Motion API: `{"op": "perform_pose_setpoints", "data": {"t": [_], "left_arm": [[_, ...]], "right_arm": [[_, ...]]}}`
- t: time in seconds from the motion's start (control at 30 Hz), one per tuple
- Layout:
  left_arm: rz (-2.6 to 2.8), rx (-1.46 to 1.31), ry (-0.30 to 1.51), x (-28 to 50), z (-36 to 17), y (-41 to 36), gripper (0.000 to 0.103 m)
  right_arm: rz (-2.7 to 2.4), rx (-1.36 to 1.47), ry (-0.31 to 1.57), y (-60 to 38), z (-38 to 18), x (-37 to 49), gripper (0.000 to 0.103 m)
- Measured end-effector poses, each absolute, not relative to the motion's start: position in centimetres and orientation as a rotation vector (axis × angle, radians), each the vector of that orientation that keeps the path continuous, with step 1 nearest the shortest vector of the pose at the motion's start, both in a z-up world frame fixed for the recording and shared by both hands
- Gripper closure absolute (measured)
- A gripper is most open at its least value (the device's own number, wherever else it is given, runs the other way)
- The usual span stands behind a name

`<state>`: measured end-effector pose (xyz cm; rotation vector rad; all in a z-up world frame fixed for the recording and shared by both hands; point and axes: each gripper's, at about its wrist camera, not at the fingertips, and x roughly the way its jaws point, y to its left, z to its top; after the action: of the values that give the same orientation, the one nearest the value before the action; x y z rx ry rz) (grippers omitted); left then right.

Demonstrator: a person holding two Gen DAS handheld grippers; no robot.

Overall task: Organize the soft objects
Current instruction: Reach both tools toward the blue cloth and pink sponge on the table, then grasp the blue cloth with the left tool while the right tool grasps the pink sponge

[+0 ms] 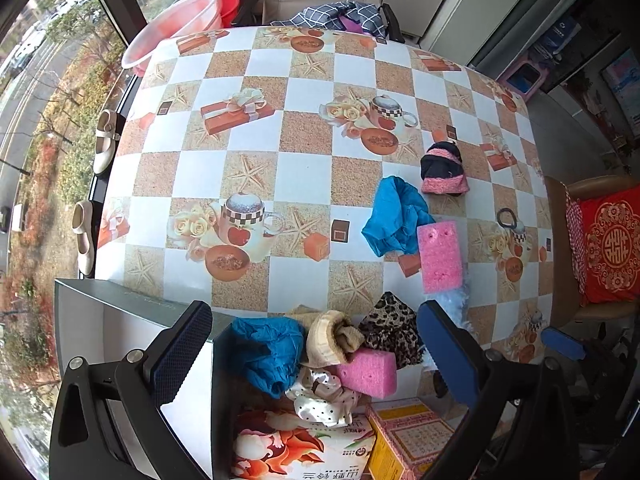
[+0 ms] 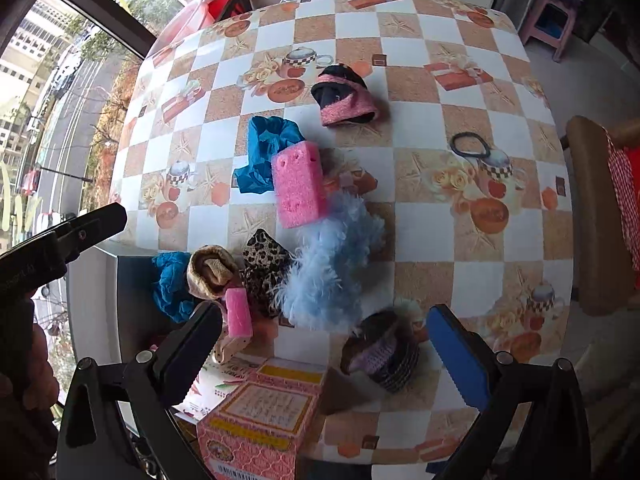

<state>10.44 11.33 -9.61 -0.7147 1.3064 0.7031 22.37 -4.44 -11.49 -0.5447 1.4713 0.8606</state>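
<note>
The soft things were split between two places. Some already sat piled in the open box [image 1: 120, 320] just ahead of the left tongs [image 1: 316, 356]: a crumpled blue cloth [image 1: 268, 352], a rolled beige sock [image 1: 332, 338], a leopard-print piece [image 1: 394, 332], a pink sponge [image 1: 368, 372] and a spotted white fabric [image 1: 324, 394]. The rest lay loose on the checked tablecloth [image 2: 440, 220]. Ahead of the right tongs [image 2: 324, 344] were a fluffy light-blue feather piece [image 2: 332, 268] and, nearly between the fingers, a dark striped knit item [image 2: 384, 356]; farther out lay a second pink sponge [image 2: 300, 184] resting on another blue cloth [image 2: 264, 152], a black-and-pink sock [image 2: 344, 96] beyond, and a black hair tie [image 2: 470, 146] off to the right.

Both tongs stood open and empty.

The sorting seemed partway done. The likeliest next move was for the right tongs to drop onto the knit item, which would need a deep bite so the limp fabric did not slip.

What the knit item actually was stayed unclear, the box's depth was hidden by its contents, and a printed bag [image 1: 300, 452] and pink carton [image 2: 264, 416] were cut off at the frame edge.
</note>
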Motion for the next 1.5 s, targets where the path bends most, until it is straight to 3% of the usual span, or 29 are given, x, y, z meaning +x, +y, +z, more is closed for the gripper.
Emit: {"op": "perform_pose_setpoints", "data": {"t": [0.53,0.93,1.5], "left_arm": [[0.815,-0.748,1.367,13.7,-15.1,14.1,0.001],[0.667,-0.704,1.4,21.4,-18.4,11.2,0.001],[0.605,-0.657,1.551,23.1,-23.3,8.5,0.001]], "right_arm": [[0.906,-0.67,1.493,3.7,-21.5,25.1,0.0],[0.646,-0.572,1.496,-2.9,-22.4,35.4,0.0],[0.533,-0.357,1.544,-6.0,-23.2,36.5,0.0]]}}
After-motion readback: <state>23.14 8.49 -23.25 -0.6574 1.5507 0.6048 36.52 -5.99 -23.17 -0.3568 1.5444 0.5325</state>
